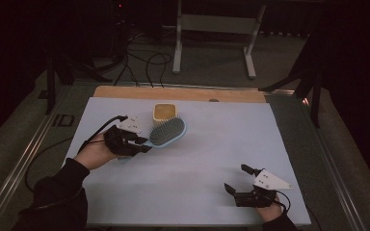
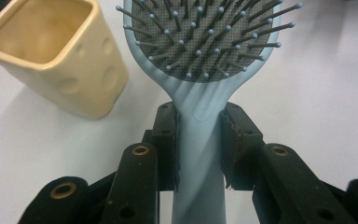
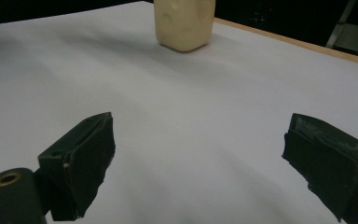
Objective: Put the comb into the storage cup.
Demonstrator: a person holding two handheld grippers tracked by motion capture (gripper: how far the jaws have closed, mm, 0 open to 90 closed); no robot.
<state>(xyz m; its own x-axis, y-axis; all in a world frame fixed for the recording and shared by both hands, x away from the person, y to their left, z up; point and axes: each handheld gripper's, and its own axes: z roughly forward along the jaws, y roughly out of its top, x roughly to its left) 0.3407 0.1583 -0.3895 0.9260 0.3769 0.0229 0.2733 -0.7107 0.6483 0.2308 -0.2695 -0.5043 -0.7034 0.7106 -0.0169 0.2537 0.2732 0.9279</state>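
Left gripper (image 2: 199, 135) was clamped on the brush (image 2: 204, 56) handle, just beside the cup (image 2: 60, 56). High view showed the right gripper (image 1: 237, 179) gaping, empty, white table (image 1: 197, 163), dark room.

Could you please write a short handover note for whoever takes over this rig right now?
Left gripper: shut on the handle of the blue hairbrush, bristles facing up, head close beside the cream cup.
Right gripper: open, holding nothing, low over the white table cover at the near right.
Done: the brush is gripped.
Left: the cup stands upright at the far middle of the cover and looks empty; the brush probably goes into it, handle or head first I cannot tell.
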